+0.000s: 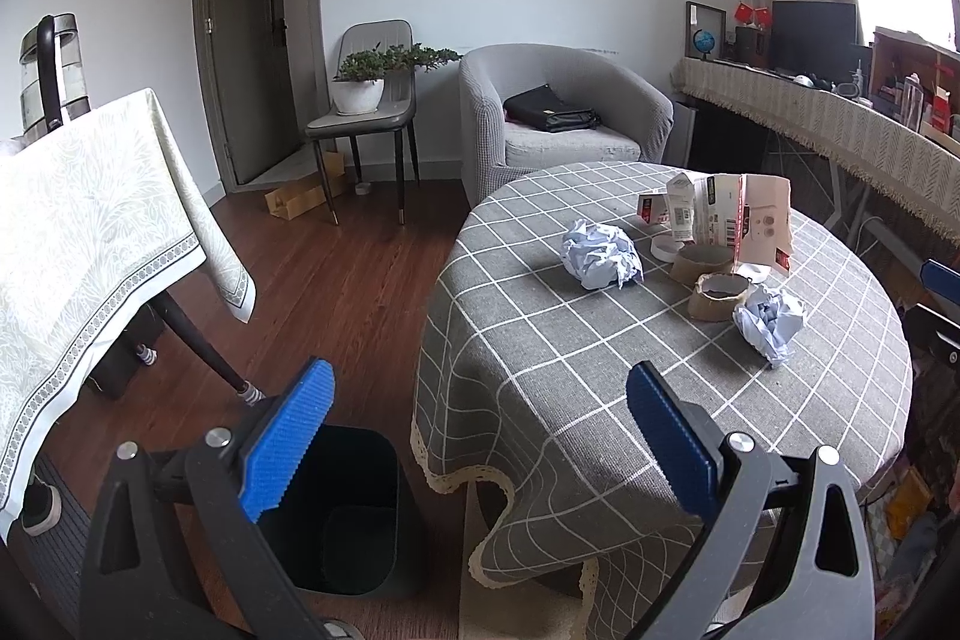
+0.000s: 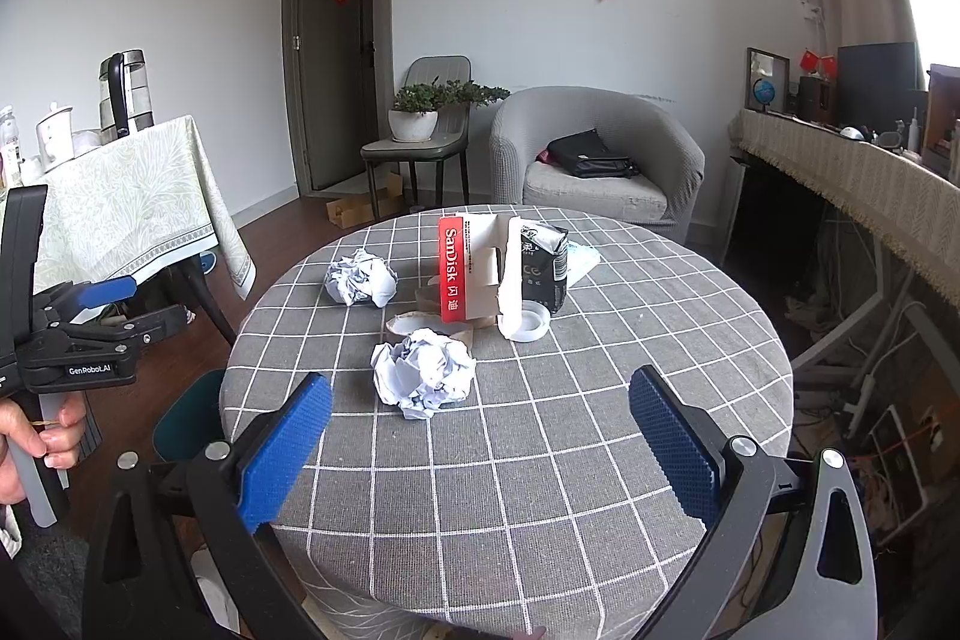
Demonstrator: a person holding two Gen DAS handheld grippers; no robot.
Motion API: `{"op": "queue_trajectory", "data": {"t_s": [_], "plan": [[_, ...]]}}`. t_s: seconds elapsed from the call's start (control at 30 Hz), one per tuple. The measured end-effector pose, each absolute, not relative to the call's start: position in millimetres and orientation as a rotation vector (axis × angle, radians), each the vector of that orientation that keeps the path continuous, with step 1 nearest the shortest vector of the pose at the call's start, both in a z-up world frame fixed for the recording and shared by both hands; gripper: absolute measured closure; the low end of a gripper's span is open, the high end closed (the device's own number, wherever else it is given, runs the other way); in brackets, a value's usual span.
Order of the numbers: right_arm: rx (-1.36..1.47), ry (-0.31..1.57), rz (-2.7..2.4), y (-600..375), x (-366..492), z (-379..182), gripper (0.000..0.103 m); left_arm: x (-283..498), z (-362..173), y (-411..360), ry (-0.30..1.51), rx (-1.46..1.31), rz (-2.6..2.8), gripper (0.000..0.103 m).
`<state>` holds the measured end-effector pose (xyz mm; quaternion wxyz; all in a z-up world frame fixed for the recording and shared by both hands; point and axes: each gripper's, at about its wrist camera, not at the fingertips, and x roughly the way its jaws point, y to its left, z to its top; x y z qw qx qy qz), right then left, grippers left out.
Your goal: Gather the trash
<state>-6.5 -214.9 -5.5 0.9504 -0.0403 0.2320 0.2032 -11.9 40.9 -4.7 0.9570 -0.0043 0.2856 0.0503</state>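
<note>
My right gripper [image 2: 480, 436] is spread wide with nothing between its blue pads [image 2: 282, 451], hanging over the near edge of the round table [image 2: 540, 490]. Straight ahead and a touch left of centre lies the nearer crumpled paper ball [image 2: 425, 379], roughly round, so I see no long axis to line up with. My left gripper [image 1: 480, 436] is just as wide and empty, but it sits off the table's left side, above the black bin [image 1: 354, 508], with that same paper well off to its right. So I judge the right hand nearer for the first pick. Behind the ball are cardboard rings, partly hidden, then a second paper ball [image 2: 360, 277], the red-and-white carton [image 2: 465, 268] and a dark packet [image 2: 543, 265]
</note>
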Motion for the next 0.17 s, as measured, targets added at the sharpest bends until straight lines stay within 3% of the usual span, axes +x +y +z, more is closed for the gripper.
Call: {"op": "queue_trajectory", "data": {"t_s": [0.17], "plan": [[-0.084,0.471,0.414,-215.0,-6.8,-5.6,0.003,-13.2,-2.3,40.9,0.569,-0.014,0.099,0.003]]}}
